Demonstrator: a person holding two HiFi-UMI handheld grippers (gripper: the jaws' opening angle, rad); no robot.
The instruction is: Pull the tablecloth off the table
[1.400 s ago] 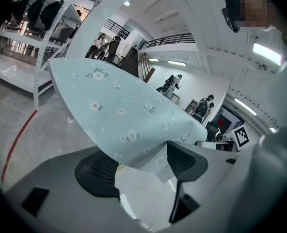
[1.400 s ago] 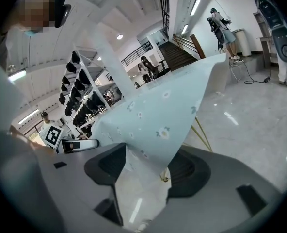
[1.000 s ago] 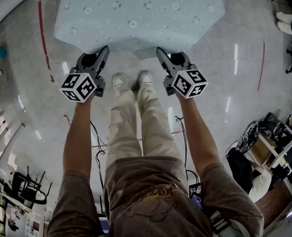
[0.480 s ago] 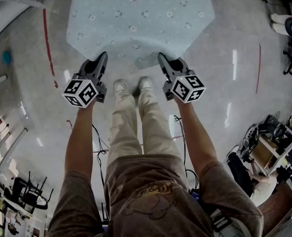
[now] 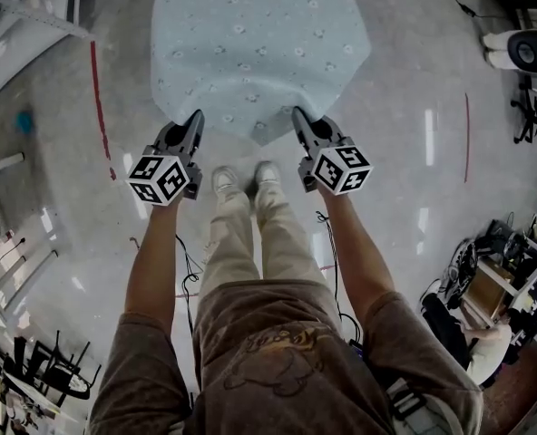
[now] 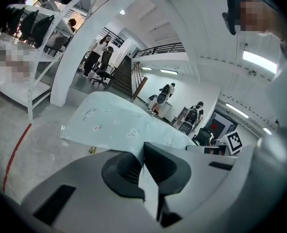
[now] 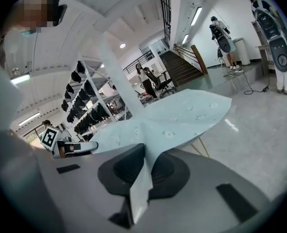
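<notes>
The shiny grey floor (image 5: 414, 207) is filling most of the head view. The tablecloth (image 5: 259, 43) is lying spread over the table, just ahead of the person's feet. It is pale blue with little flowers on it. It is covering the whole table top, so the top is not showing at all. Only a thin yellow table leg (image 7: 201, 147) is peeking out under it in the right gripper view.

The person is standing at the near edge of the cloth, and both bare arms are reaching forward. The light trousers (image 5: 250, 243) are hanging straight down between the arms.

The left gripper (image 5: 196, 120) is holding the near edge of the cloth on the left side. Its jaws are squeezing together, and a thin fold of the cloth is sticking out between them. The right gripper (image 5: 300, 114) is doing the same on the right side, with its jaws pinching the cloth edge tight. The edge is sagging a little between the two grippers.

A black and white marker cube (image 5: 157, 178) is sitting on the back of the left gripper, and another cube (image 5: 341, 169) is sitting on the right one.

Two white shoes (image 5: 223, 179) are standing side by side between the grippers. A thin red line (image 5: 99, 107) is running along the floor to the left of the table.
</notes>
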